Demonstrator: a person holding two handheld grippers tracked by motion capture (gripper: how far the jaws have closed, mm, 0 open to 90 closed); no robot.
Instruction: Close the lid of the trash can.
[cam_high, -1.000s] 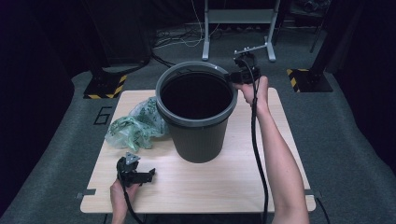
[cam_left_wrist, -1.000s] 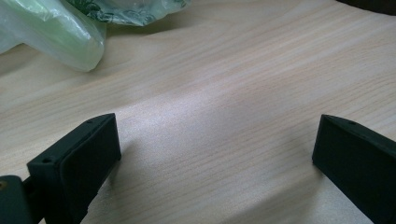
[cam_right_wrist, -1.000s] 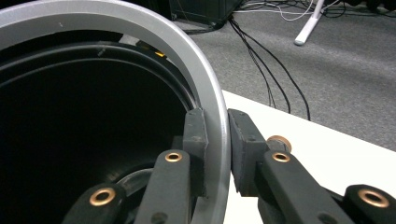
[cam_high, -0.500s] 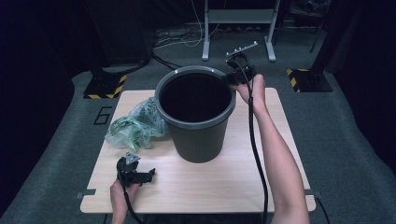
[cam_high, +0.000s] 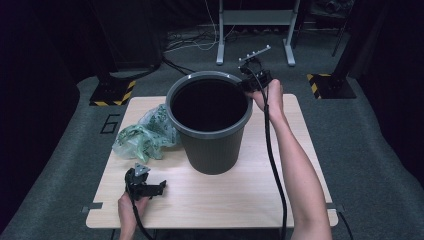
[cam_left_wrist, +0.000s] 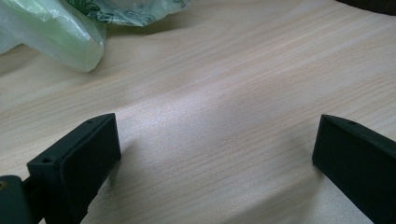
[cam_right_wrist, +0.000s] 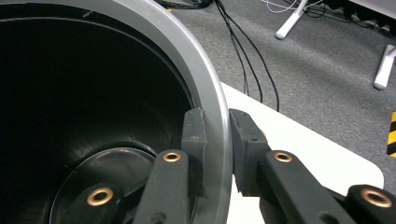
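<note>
Crumpled green plastic bag (cam_high: 142, 137) on the counter (cam_high: 260, 195), just left of the bin (cam_high: 210, 125); nothing blocking either tool. Right tool (cam_right_wrist: 216, 140) clamped on the bin's far right rim, one jaw inside, one outside. Left tool (cam_left_wrist: 215, 154) spread apart, empty, low over bare counter near the bag.

left tongs (cam_left_wrist: 215, 154) jaws wide apart, low | right tongs (cam_right_wrist: 215, 144) clamped, arm outstretched
</note>
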